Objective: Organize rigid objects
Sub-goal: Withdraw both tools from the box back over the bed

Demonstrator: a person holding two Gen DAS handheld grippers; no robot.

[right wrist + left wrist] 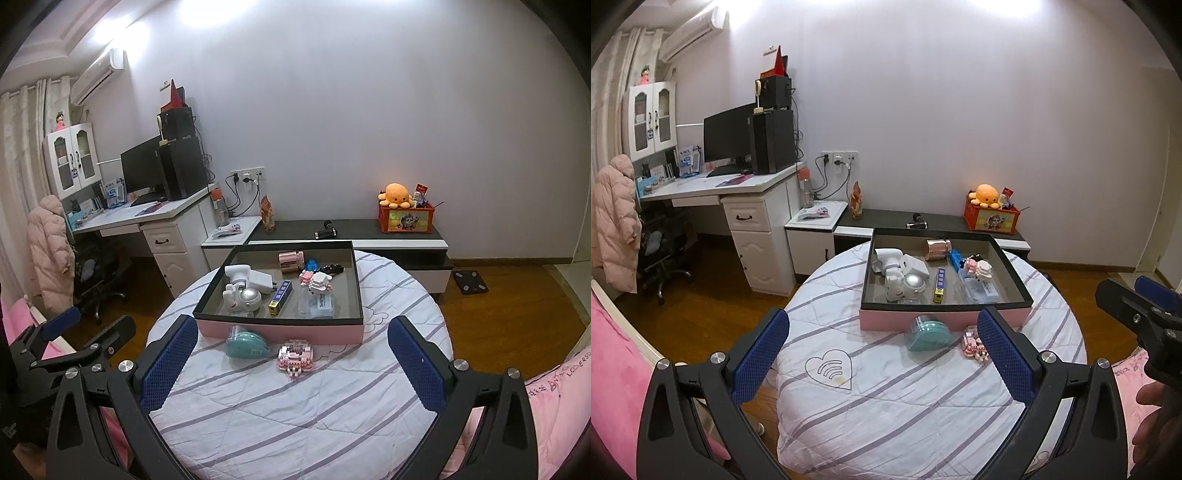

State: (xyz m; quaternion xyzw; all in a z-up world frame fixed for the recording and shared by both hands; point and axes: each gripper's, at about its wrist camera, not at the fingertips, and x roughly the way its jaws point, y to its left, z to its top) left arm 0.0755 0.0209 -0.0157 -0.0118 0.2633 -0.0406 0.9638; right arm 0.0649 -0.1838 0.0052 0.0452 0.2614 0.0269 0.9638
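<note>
Pink-walled, dark-rimmed shallow cardboard box [280, 328] already holds most items, so two wait just before it on the striped quilt [295, 406]: teal round case [246, 345] and pink block-built toy [295, 357], perhaps a figure. Left gripper [882, 354] and right gripper [291, 362] hover with fingers released, empty.

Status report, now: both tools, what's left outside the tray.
Left tool open, empty. Right tool open, empty. Teal case and pink brick toy on quilt, outside tray. Nothing blocking.
</note>
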